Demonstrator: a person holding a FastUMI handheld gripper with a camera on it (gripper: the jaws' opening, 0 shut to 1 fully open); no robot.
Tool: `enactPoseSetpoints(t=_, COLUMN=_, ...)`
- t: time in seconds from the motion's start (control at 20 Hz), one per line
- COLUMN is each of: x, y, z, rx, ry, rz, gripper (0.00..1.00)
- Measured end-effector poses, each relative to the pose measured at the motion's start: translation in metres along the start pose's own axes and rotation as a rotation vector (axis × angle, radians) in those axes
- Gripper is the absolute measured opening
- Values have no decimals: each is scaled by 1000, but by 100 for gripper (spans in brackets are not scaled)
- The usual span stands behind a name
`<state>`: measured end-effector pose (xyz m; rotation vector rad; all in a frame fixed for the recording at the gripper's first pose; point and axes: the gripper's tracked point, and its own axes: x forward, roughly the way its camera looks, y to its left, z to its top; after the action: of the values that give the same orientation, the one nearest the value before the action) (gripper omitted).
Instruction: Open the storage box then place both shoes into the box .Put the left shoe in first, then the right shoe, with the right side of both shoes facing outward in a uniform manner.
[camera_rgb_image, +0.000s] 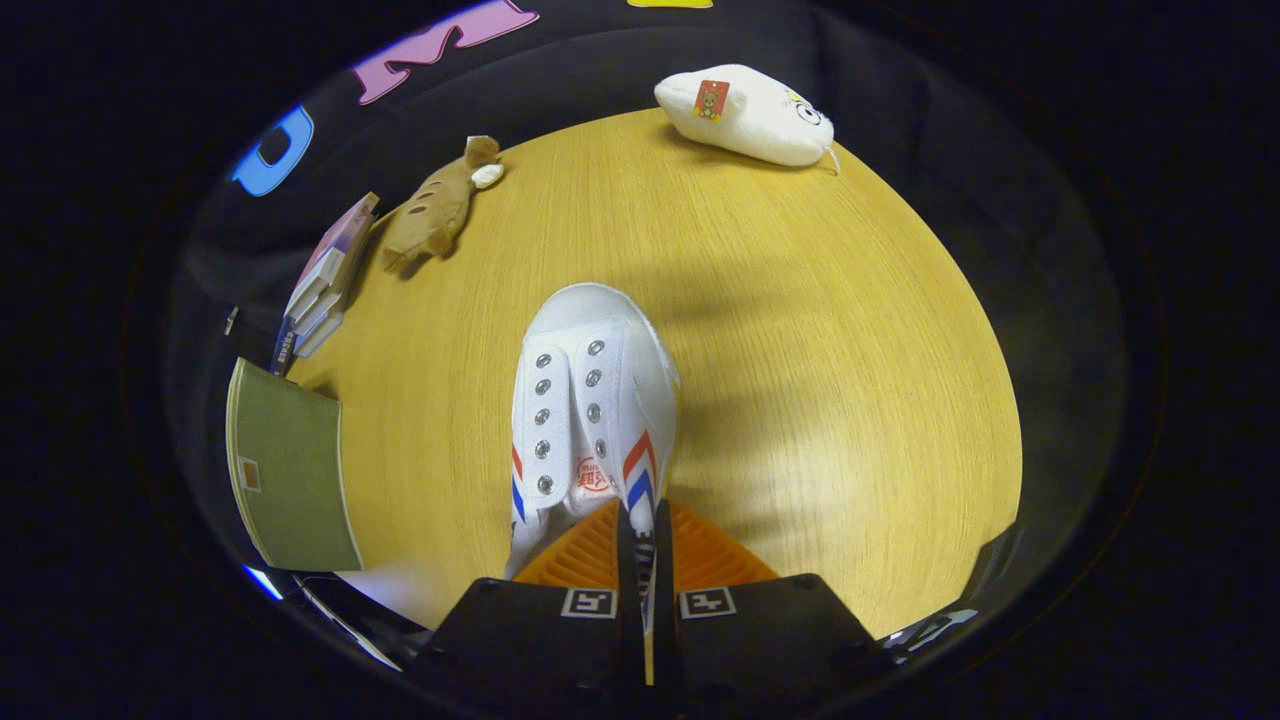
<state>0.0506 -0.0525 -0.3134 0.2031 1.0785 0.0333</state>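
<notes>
Wood-grain table (800, 330) takes up the middle of the frame, its far edge curving against dark cloth at the top and right. At the lower left a green box (290, 470) lies at the table's near left edge, and just above it a stack of books (322, 290) sits along the same edge. Further up, a brown plush (435, 205) lies near the far rim. In the centre a white shoe (590, 400) with red and blue stripes points its toe away (no laces in the eyelets). The gripper (645, 545) at the bottom centre has its fingers drawn close together, pinching the shoe's right side wall near the heel. Bare table runs wide to the right of the shoe and beyond its toe. At the upper right a white plush (750, 115) rests on the far edge, well apart from the shoe.
</notes>
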Motion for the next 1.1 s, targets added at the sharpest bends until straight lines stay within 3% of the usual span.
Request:
enactPoseSetpoints(t=0.3, x=-44, y=63, z=-2, rx=58, ry=-28, rz=59, gripper=8)
enactPoseSetpoints(t=0.7, x=-122, y=193, z=-1, rx=75, ry=-107, rz=170, gripper=8)
enactPoseSetpoints(t=1.1, x=-146, y=322, z=-17, rx=65, ry=-127, rz=260, gripper=8)
